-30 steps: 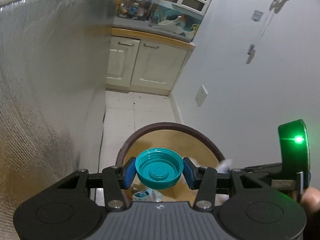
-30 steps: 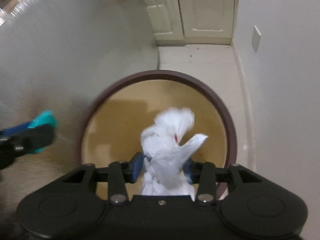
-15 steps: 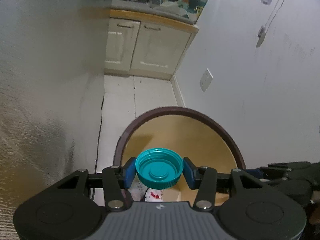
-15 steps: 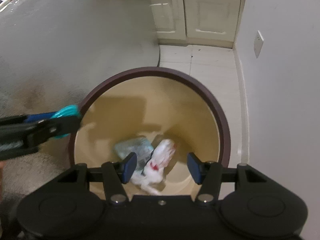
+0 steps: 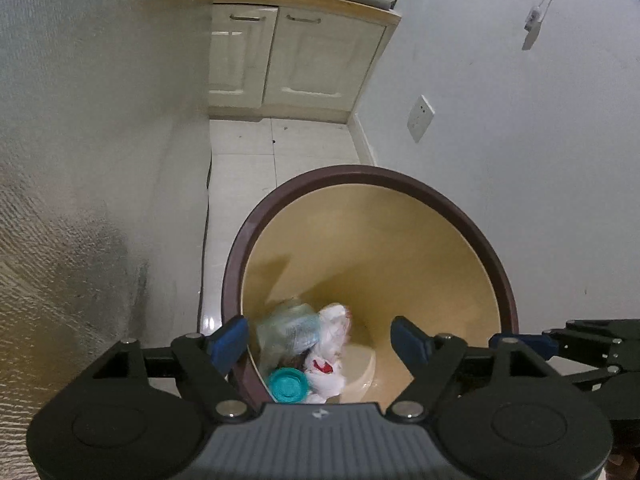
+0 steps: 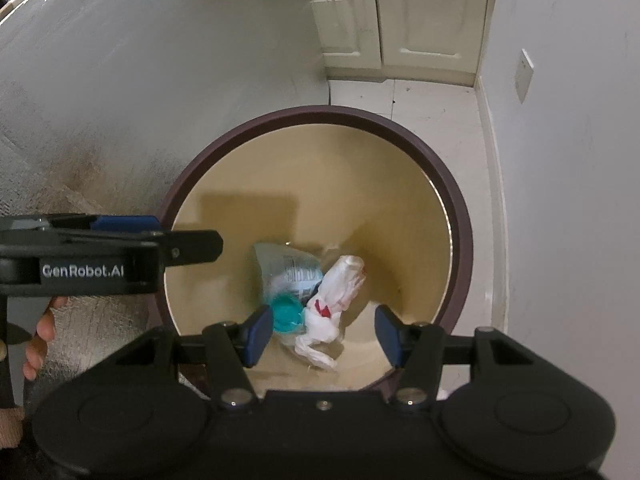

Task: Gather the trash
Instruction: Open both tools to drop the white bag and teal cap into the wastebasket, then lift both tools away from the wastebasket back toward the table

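Lettering "GenRobot.AI" marks the left tongs (image 6: 192, 246), opening empty above the bin (image 6: 448, 196); right tongs (image 6: 320, 334) gape empty over teal cap (image 6: 286, 314), white wrapper (image 6: 336, 300), labelled clear bag (image 6: 288, 268).

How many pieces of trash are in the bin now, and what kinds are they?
Teal lid: 1
Crumpled white tissue with a red spot: 1
Clear plastic wrapper with print: 1
Total: 3 pieces, all at the bottom of the bin.
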Demonstrator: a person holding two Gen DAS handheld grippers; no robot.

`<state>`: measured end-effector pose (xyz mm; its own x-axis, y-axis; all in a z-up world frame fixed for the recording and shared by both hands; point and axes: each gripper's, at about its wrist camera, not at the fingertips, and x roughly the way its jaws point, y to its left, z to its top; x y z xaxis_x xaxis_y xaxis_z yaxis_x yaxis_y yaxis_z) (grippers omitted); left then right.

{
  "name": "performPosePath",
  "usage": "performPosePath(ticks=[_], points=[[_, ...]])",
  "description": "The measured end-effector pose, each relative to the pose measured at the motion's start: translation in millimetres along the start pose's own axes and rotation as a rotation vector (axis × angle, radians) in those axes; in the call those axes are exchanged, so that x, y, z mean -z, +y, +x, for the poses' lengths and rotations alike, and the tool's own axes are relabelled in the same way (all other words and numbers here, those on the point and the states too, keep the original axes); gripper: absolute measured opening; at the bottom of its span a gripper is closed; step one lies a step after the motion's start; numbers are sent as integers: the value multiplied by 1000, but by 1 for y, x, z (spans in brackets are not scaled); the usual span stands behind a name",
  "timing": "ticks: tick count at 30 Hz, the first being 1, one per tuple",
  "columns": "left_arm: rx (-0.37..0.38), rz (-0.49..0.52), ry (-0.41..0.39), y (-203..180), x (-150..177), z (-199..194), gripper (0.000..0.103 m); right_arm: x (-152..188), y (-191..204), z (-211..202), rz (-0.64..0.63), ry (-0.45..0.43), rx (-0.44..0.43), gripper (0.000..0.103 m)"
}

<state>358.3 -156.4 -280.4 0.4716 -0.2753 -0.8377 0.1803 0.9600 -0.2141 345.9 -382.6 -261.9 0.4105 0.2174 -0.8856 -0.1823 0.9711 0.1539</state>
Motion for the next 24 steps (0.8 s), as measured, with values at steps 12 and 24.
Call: performPosePath(ticks=[12, 24], points=[[-54, 45, 50, -7, 8, -16, 93, 8, -2, -11, 30, -26, 9, 57], [-95, 44, 60, -1, 19, -40, 103, 20, -3, -40, 72, -76, 63, 77]])
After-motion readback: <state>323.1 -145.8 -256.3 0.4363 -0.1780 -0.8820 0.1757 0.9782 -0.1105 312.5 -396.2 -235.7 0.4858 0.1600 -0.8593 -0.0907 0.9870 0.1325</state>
